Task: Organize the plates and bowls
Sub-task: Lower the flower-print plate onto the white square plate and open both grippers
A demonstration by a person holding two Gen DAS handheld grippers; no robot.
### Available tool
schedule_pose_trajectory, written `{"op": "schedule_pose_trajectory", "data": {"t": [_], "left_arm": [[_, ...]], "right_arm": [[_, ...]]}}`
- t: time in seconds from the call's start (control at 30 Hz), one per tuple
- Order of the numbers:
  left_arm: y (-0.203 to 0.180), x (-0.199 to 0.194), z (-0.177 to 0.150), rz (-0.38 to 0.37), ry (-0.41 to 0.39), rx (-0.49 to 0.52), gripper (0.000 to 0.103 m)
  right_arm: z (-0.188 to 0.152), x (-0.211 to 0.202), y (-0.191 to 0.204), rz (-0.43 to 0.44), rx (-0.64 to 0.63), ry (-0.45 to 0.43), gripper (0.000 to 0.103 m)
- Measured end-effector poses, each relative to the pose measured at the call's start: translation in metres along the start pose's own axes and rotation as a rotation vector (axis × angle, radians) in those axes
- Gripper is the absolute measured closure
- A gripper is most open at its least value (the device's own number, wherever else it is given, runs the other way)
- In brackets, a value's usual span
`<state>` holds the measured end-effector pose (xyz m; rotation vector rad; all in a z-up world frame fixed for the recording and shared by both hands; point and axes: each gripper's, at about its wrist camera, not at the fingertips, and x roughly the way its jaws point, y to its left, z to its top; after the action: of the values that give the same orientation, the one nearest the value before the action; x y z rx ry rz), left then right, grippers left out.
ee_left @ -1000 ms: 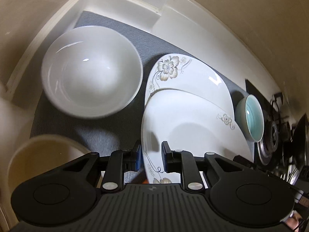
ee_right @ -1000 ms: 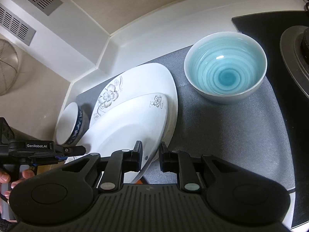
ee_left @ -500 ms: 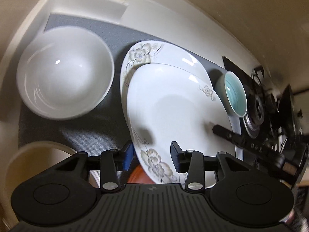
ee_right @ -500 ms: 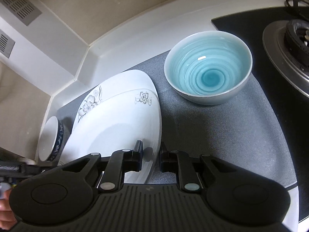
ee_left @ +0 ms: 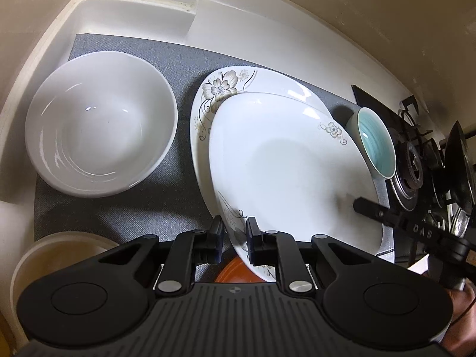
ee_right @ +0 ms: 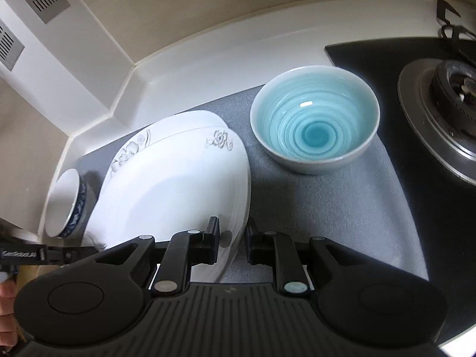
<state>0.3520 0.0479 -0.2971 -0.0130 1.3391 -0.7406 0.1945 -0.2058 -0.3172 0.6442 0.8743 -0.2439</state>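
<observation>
Two white flower-patterned plates lie stacked on a grey mat (ee_left: 184, 59). The upper plate (ee_left: 282, 163) sits skewed on the lower plate (ee_left: 238, 83). My left gripper (ee_left: 235, 235) has the upper plate's near rim between its jaws, which are closing onto it. My right gripper (ee_right: 232, 238) is shut on the same plate's (ee_right: 178, 196) opposite rim. A big white bowl (ee_left: 101, 122) stands to the left of the plates. A teal bowl (ee_right: 314, 122) stands to their right.
An orange dish (ee_left: 232, 272) peeks out under the plates at the near edge. A beige bowl (ee_left: 56, 255) sits at the near left. A gas stove (ee_right: 440, 113) lies past the teal bowl. White counter walls (ee_left: 142, 9) close off the back.
The left jaws widened, then narrowed again on the upper plate's near rim. The upper plate has slid further over the lower one. The right gripper kept its hold.
</observation>
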Motion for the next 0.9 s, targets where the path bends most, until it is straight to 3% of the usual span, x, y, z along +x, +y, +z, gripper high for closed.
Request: {"op": "schedule_pose_trajectory", "data": {"t": [0.23, 0.33, 0.5, 0.77, 0.9], "left_arm": [[0.006, 0.001, 0.004, 0.003, -0.009, -0.020, 0.087], [0.011, 0.002, 0.009, 0.008, -0.018, -0.027, 0.087], [0.018, -0.001, 0.012, 0.010, -0.031, -0.042, 0.087], [0.026, -0.002, 0.003, -0.021, -0.050, -0.060, 0.086], [0.028, 0.000, 0.003, -0.033, -0.063, -0.067, 0.086]], "right_arm": [[-0.016, -0.013, 0.002, -0.003, 0.039, -0.004, 0.084], [-0.016, -0.006, 0.009, -0.013, 0.021, -0.002, 0.088], [-0.012, 0.006, 0.020, -0.051, -0.005, 0.000, 0.088], [-0.018, -0.001, 0.021, -0.054, -0.013, 0.008, 0.078], [-0.013, 0.005, 0.025, -0.072, -0.016, 0.019, 0.080]]}}
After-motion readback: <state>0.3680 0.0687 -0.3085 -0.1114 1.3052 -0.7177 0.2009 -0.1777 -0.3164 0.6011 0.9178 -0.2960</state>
